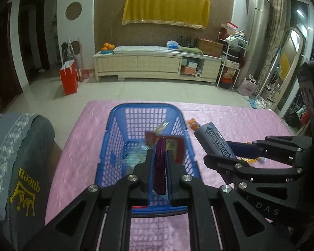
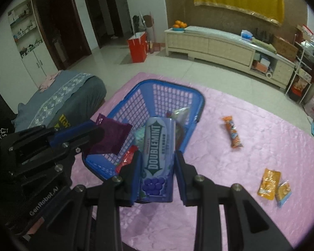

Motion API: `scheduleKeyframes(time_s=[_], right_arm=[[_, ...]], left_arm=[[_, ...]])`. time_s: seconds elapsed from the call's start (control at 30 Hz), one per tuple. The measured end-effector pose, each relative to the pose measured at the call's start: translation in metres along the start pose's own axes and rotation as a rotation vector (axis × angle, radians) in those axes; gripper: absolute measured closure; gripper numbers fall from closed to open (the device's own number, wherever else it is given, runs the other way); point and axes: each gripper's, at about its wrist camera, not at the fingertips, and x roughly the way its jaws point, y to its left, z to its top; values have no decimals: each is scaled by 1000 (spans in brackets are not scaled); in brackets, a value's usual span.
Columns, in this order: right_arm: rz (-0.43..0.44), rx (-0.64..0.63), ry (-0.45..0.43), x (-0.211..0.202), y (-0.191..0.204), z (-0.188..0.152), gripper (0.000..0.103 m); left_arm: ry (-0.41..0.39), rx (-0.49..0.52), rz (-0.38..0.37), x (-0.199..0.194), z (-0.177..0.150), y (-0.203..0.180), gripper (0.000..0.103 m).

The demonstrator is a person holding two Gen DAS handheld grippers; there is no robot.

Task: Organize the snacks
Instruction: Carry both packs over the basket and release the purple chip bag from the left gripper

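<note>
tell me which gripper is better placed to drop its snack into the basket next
Left. The left gripper holds the purple packet directly above the blue basket. The right gripper holds its Doublemint bottle at the basket's near corner.

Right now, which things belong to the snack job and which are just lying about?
Job: blue basket, purple packet in left gripper, Doublemint bottle in right gripper, orange bar, orange sachet, small blue-edged packet.
Lying about: red bag, oranges, grey cushion.
</note>
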Motion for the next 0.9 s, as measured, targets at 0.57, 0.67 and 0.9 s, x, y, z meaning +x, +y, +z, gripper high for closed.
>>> scheduleKeyframes(time_s=[0.57,0.67,0.9], right_arm=[[-6,-16,61,22,16,-4,68],[-6,-11,61,21,13,-5,68],[1,-12,44,12,10,-3,68]], left_arm=[[111,-43,5,29,-28,24,90],[108,-38,14,25,-28,20,55],[74,-23,43,12,-23,23,37]])
